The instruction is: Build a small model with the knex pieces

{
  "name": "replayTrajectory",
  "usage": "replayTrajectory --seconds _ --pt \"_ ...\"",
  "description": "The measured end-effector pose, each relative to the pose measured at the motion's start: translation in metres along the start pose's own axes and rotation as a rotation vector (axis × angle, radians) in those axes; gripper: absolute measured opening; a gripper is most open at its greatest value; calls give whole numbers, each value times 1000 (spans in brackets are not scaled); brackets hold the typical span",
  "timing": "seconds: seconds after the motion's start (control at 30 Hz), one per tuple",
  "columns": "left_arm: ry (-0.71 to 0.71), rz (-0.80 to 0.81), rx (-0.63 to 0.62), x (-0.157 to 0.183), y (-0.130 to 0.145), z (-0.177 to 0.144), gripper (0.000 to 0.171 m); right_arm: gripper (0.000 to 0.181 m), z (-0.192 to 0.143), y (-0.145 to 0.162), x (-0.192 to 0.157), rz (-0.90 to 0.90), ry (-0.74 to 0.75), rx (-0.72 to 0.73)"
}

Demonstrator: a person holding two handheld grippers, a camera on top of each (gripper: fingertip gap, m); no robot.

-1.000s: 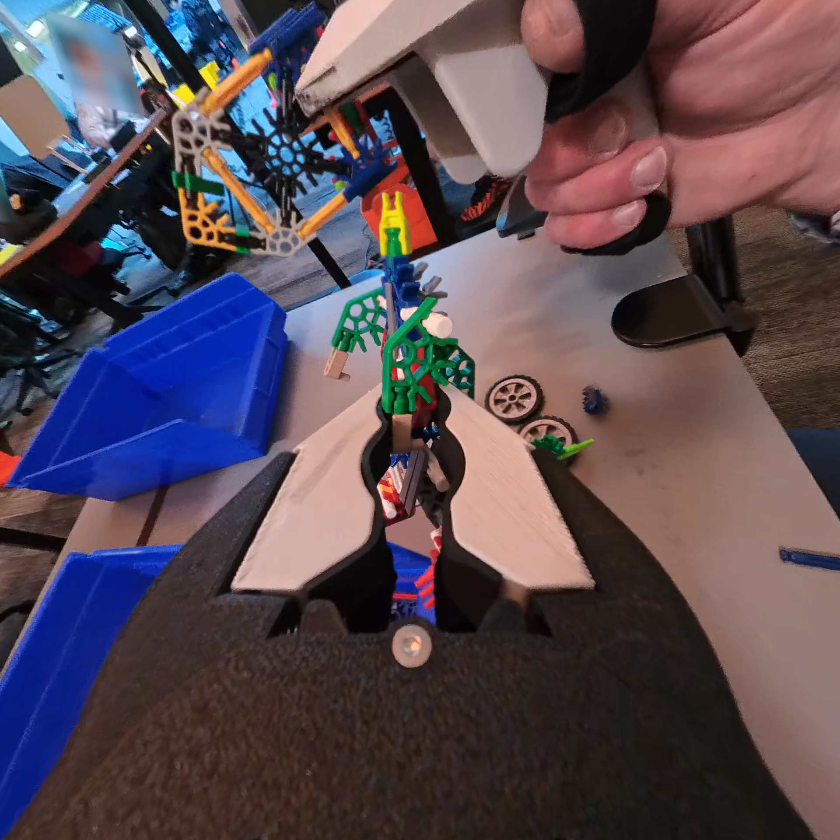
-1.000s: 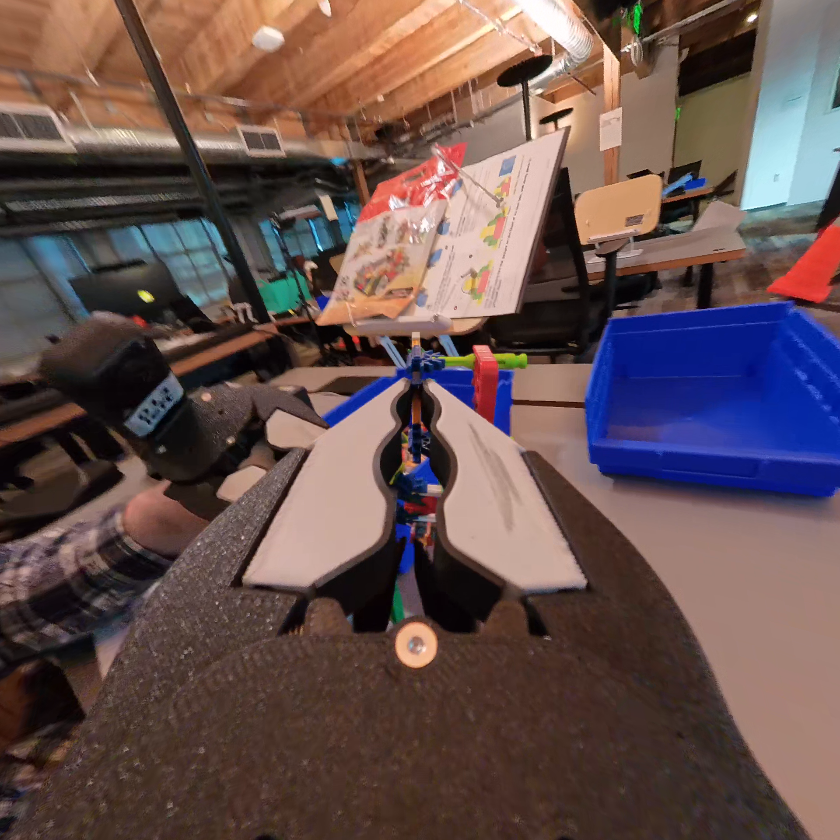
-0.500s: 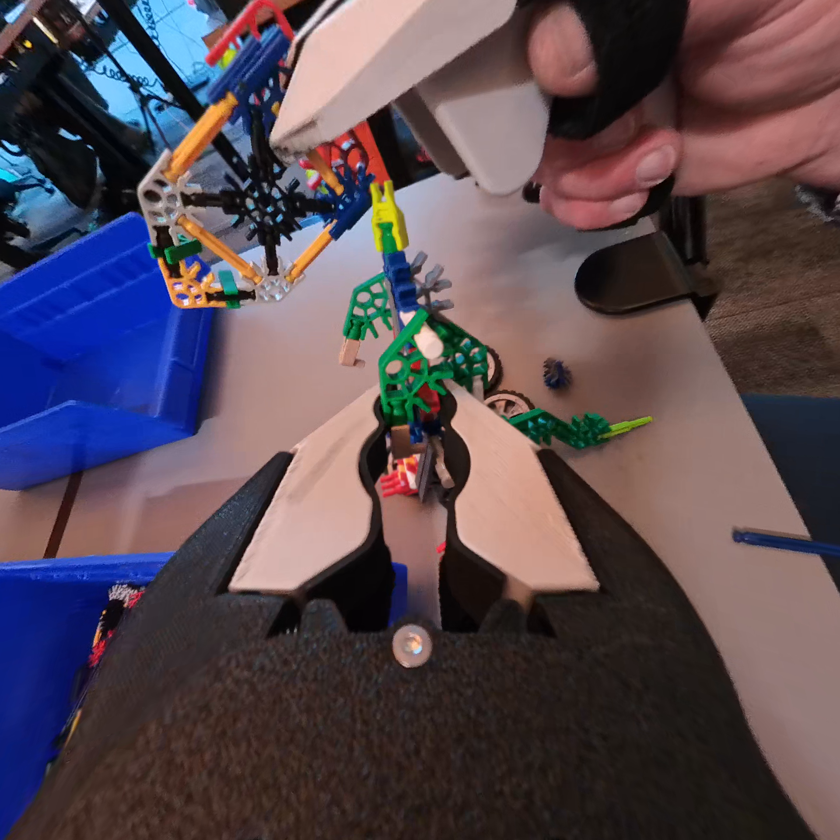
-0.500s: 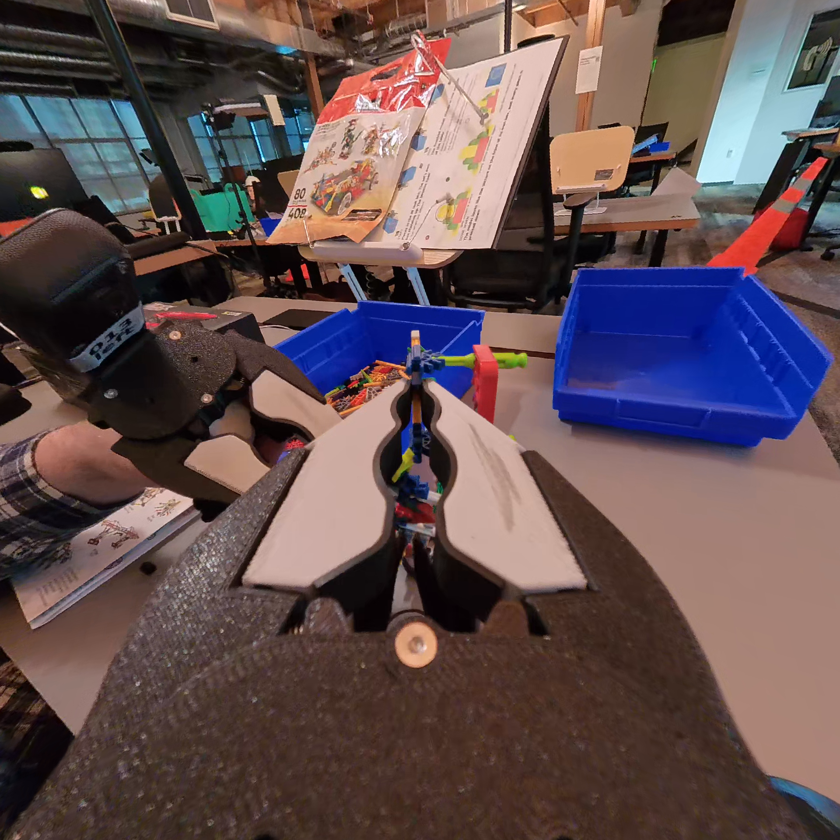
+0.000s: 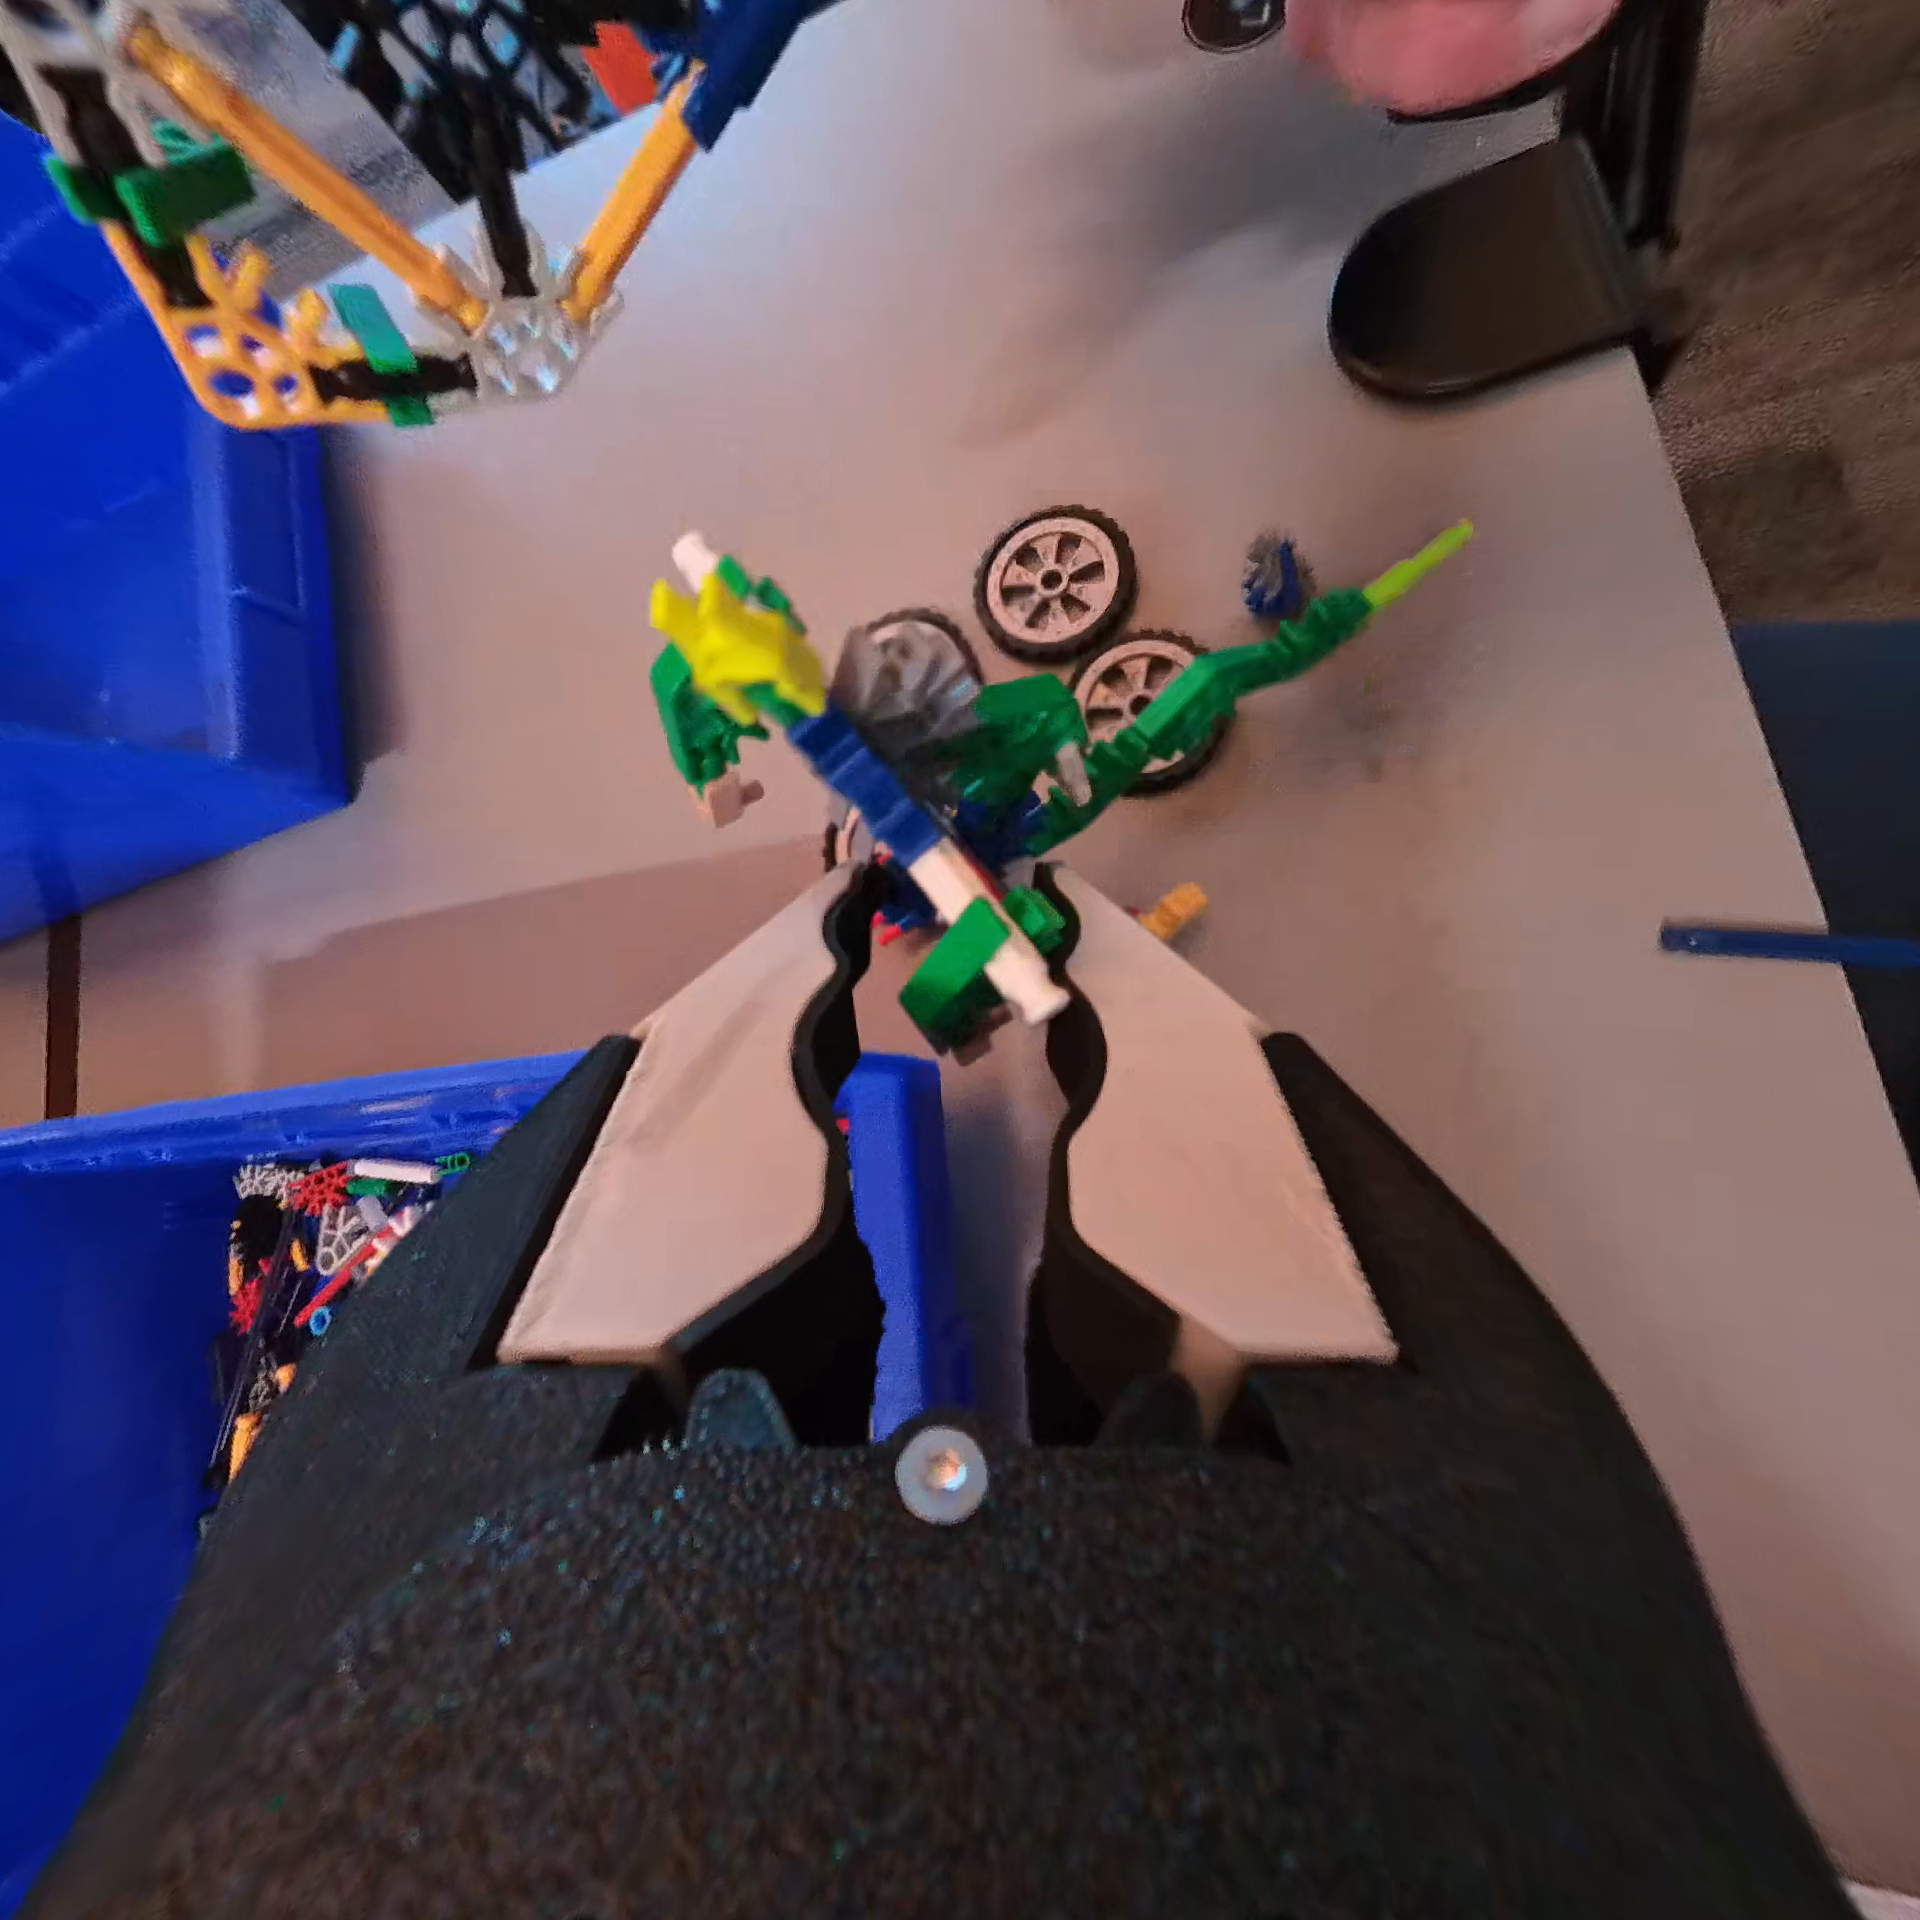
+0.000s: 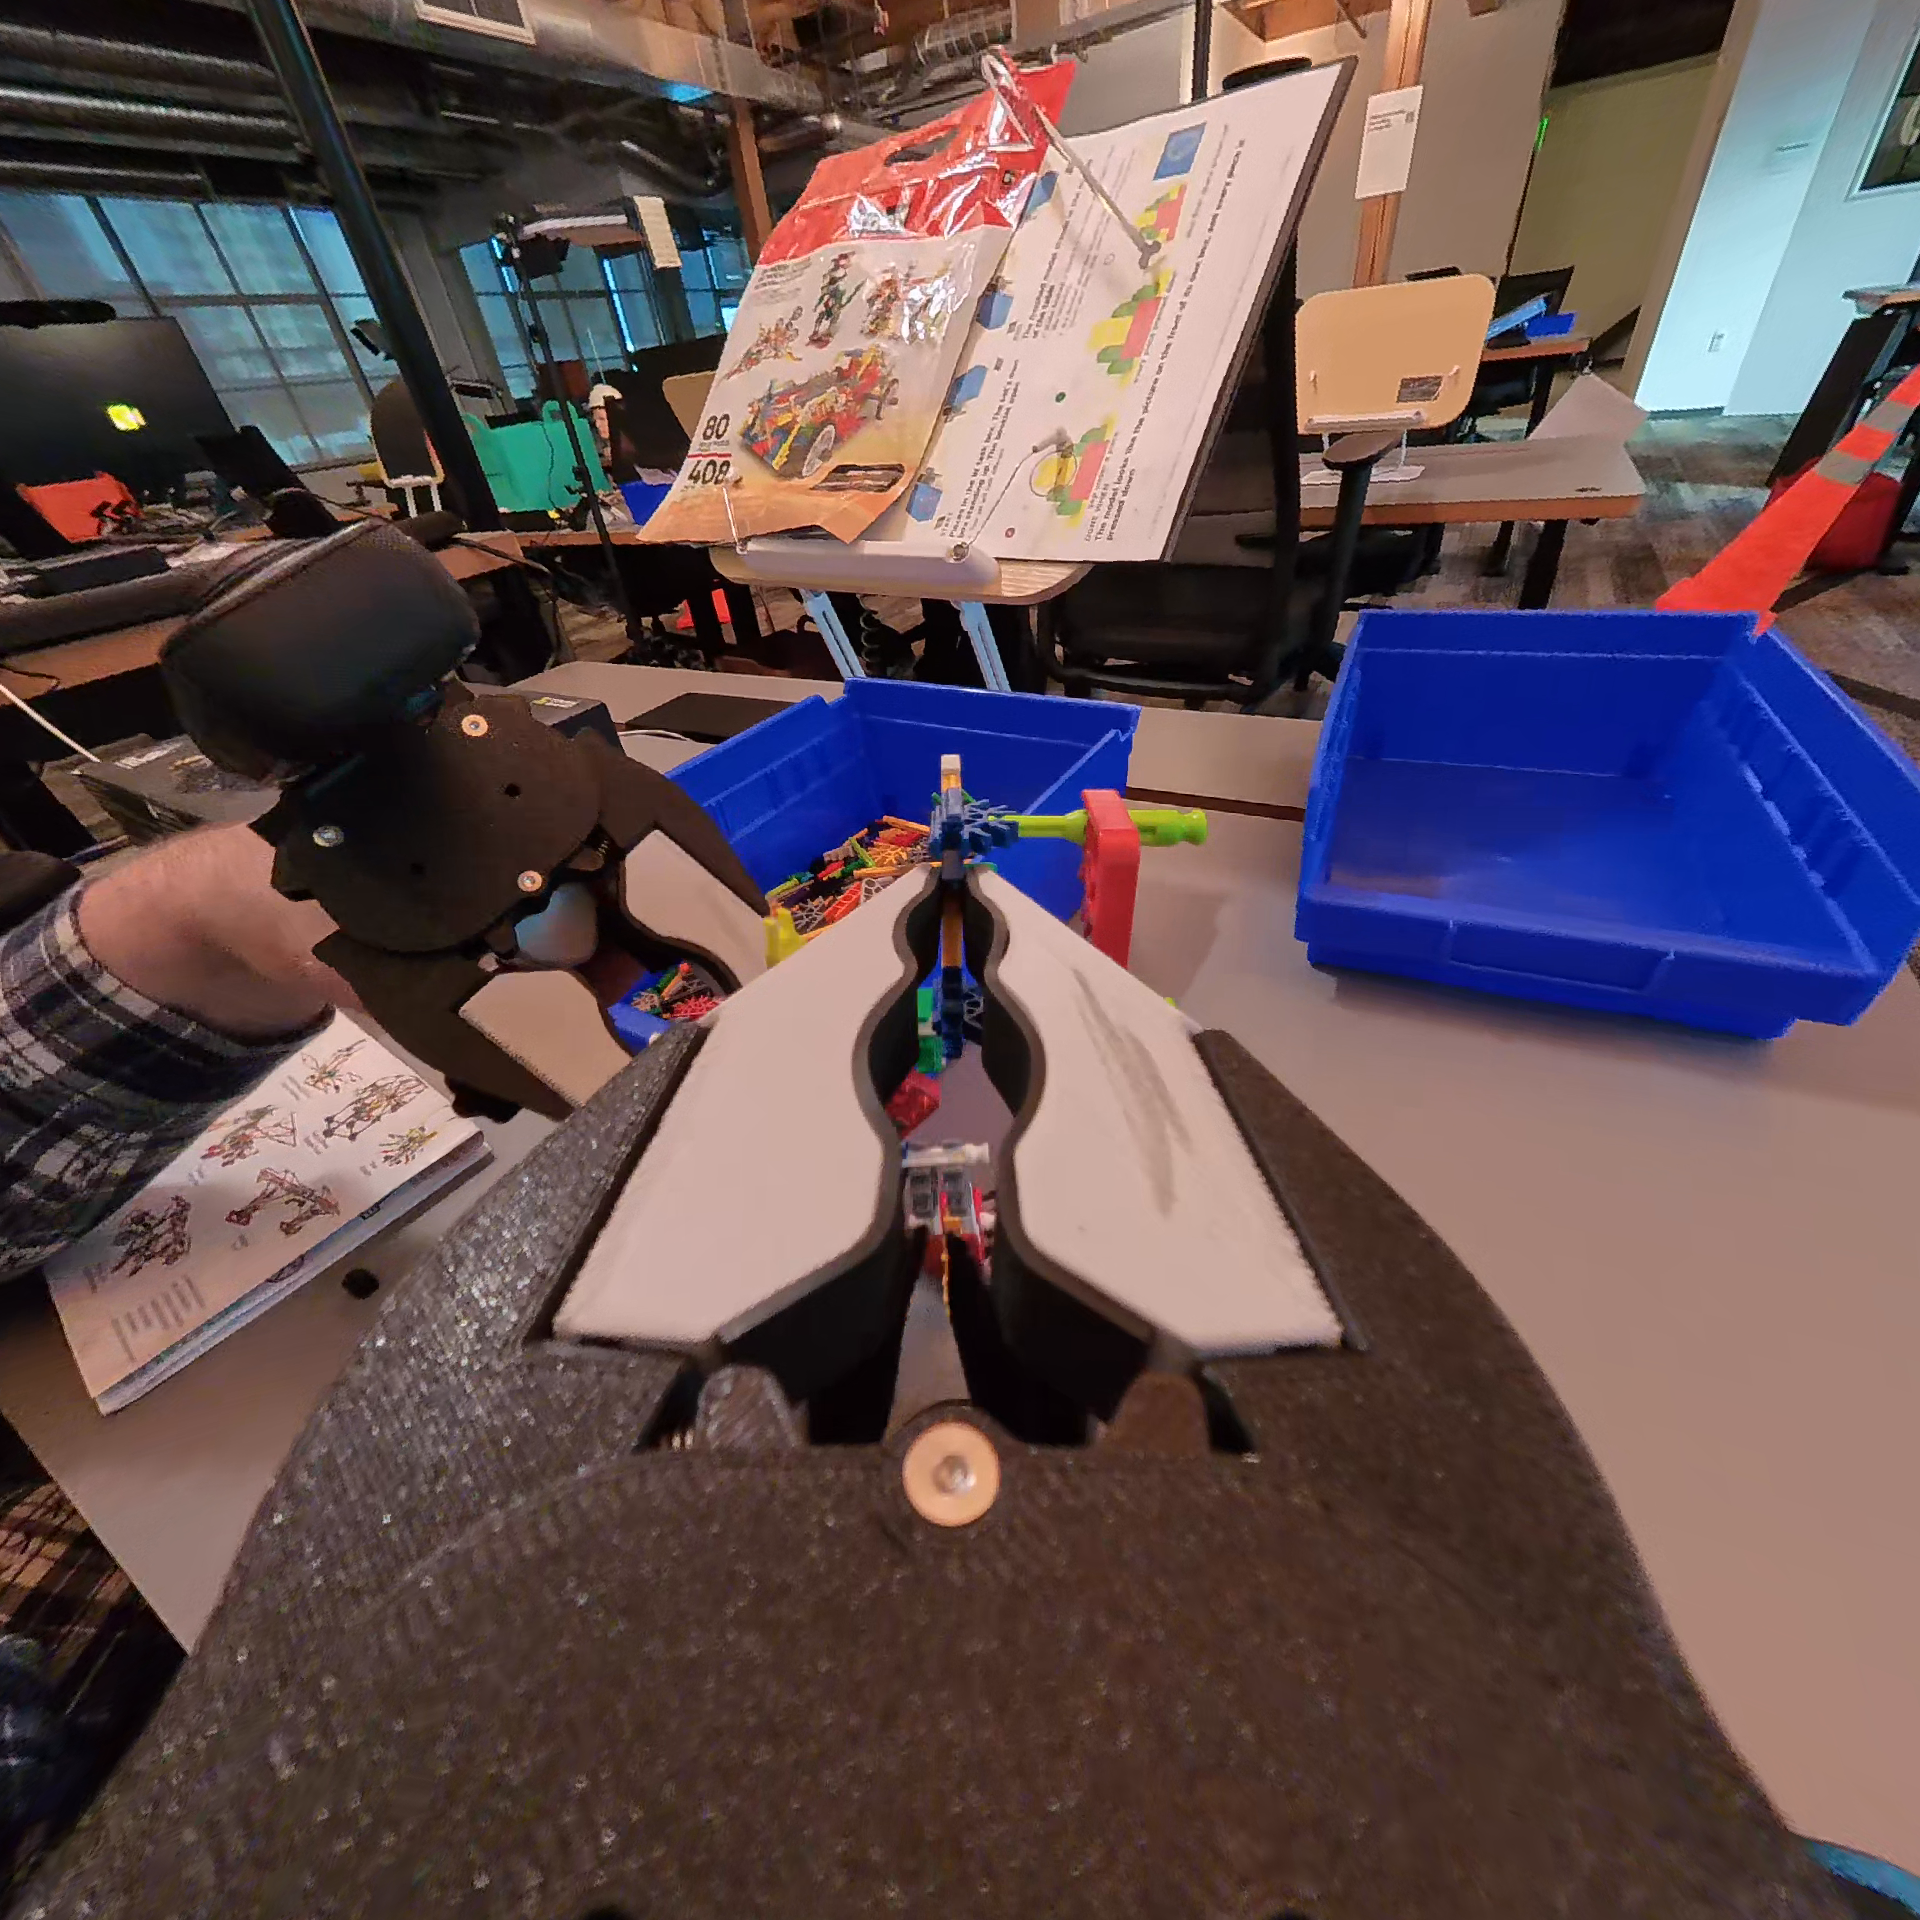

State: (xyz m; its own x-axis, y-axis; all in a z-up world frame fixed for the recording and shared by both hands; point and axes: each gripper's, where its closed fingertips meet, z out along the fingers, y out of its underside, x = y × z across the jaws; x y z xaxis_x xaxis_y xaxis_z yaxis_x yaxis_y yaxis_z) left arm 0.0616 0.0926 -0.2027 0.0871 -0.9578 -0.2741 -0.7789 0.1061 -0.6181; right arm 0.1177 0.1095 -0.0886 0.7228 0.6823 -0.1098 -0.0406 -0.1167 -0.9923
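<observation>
- Left gripper [image 5: 948,883]: jaws parted, looking steeply down on the grey table [image 5: 1039,312]. The green-and-blue figure [image 5: 883,769] sits tilted between its fingertips, just above the surface, and no firm pinch shows.
- Right gripper [image 6: 954,883]: closed on a rod frame [image 6: 961,828] and held roughly level, pointing toward the far blue bins [image 6: 1558,883].
- Near the figure, on the right: two loose wheels [image 5: 1051,584].
- Risk, as judged: the unclamped figure could topple or shed pieces, and it might strike the wheels.
- Forearm [image 6: 177,935]: plaid-sleeved, reaching in from the left behind the left gripper.
</observation>
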Motion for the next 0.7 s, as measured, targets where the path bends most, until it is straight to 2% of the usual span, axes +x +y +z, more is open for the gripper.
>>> replayTrajectory --seconds 0.17,0.3,0.43,0.57,0.7 --pt "-17 -1 -41 -7 9 -7 27 2 1 -2 -4 -10 -10 -2" --pt "-27 -2 -29 -9 6 -11 33 2 2 -3 -7 -6 -22 -1" --pt "-30 -12 -67 -15 17 -16 33 2 2 -4 -10 -2 -34 -1" --pt "-16 -24 -70 -15 20 -18 27 2 2 -5 -12 -7 -39 -3" --pt "-8 -13 -88 -12 22 -16 31 2 3 -8 -17 -12 -53 2"
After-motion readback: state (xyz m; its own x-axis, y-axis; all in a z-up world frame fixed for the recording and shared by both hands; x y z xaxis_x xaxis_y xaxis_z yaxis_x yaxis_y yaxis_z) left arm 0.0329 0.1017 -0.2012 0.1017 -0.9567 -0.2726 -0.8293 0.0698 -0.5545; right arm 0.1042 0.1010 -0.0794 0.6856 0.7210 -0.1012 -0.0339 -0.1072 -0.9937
